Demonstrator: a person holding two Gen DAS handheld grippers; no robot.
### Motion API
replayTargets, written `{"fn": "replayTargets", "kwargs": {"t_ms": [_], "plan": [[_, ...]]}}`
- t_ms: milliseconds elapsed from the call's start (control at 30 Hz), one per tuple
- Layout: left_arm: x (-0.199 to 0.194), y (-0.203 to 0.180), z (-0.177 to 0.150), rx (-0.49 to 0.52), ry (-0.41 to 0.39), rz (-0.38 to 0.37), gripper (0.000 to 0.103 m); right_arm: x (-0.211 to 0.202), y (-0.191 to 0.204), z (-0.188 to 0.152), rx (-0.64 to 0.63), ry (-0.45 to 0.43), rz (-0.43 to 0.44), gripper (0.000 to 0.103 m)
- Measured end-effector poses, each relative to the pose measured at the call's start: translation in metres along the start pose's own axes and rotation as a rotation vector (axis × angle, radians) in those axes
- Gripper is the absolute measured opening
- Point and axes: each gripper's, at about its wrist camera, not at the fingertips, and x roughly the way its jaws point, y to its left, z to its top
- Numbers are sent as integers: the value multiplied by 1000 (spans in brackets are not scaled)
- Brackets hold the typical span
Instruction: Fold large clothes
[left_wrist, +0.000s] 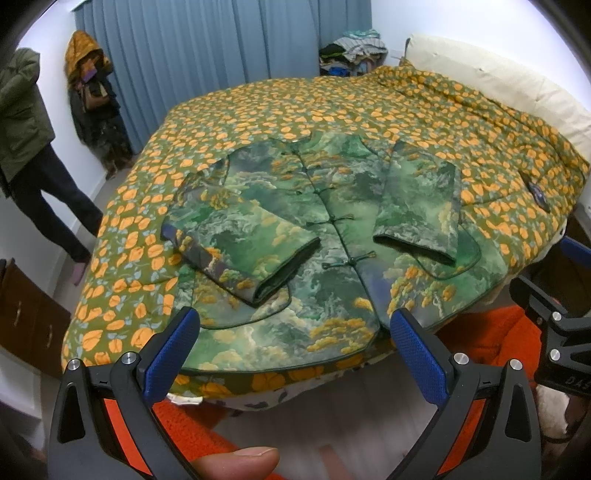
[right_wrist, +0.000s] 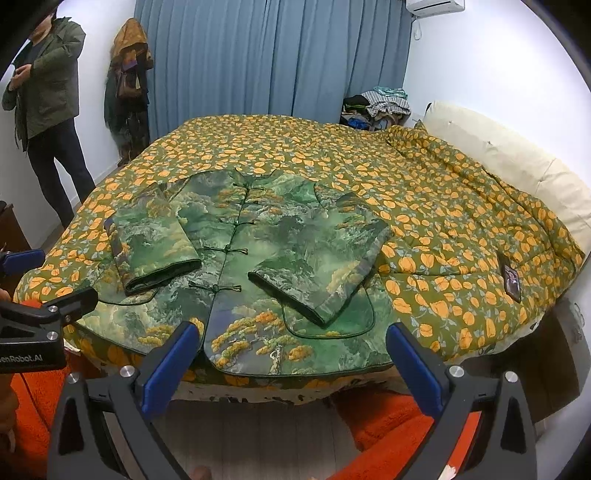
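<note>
A green landscape-print jacket (left_wrist: 325, 236) (right_wrist: 258, 258) with knot buttons lies face up on the bed, hem toward me. Both sleeves are folded in over the front: the left sleeve (left_wrist: 240, 240) (right_wrist: 151, 243) and the right sleeve (left_wrist: 421, 206) (right_wrist: 325, 266). My left gripper (left_wrist: 295, 325) hangs open just short of the hem, nothing between its blue pads (left_wrist: 170, 354). My right gripper (right_wrist: 291, 343) is open too, above the hem's right half. Each gripper's body shows at the edge of the other's view.
The bed carries an orange-flowered green quilt (left_wrist: 369, 110) (right_wrist: 443, 206) with a cream headboard (right_wrist: 498, 147) on the right. A dark phone (right_wrist: 511, 277) lies on the quilt. A person (right_wrist: 44, 110) stands at the left wall. Clothes pile (right_wrist: 376, 107) behind; orange rug (right_wrist: 388, 417) below.
</note>
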Motion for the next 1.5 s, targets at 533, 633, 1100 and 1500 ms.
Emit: {"fn": "replayTargets", "kwargs": {"t_ms": [533, 633, 1100, 1500], "plan": [[0, -1, 0, 3, 1, 4, 103, 2, -2, -5, 6, 16, 1, 103], [0, -1, 1, 1, 2, 7, 102, 3, -2, -4, 4, 17, 1, 103], [5, 1, 2, 1, 6, 12, 103, 7, -3, -4, 6, 31, 3, 103], [10, 5, -2, -6, 9, 14, 103, 9, -4, -5, 7, 36, 2, 103]]}}
